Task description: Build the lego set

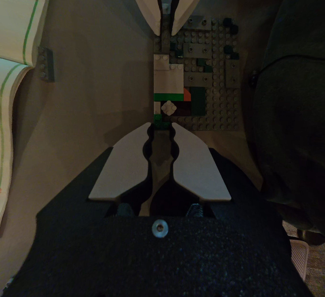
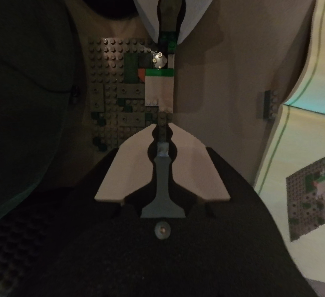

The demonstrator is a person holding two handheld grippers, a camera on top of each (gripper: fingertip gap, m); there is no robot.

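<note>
A grey studded baseplate [image 1: 221, 105] lies on the table. It carries white tiles [image 1: 167, 79], a green strip [image 1: 168, 97], an orange piece [image 1: 186, 94], a dark green tile [image 1: 197, 101] and a white round studded piece [image 1: 168, 108]. My left gripper [image 1: 161, 125] is shut on the green corner piece [image 1: 159, 121] at the build's near edge. My right gripper [image 2: 162, 126] is shut on a narrow dark grey plate [image 2: 162, 130] at the opposite edge. Each gripper shows at the top of the other's view: the right [image 1: 165, 34], the left [image 2: 167, 42]. The baseplate [image 2: 105, 63] lies left of centre in the right wrist view.
An open instruction booklet [image 1: 15, 42] lies beside the build; it also shows in the right wrist view [image 2: 299, 147]. A loose dark grey studded plate [image 1: 46, 64] lies next to it [image 2: 269, 105]. A person's dark clothing [image 1: 290, 112] fills the other side [image 2: 35, 59]. About 9 cm separates my left fingertips from my right.
</note>
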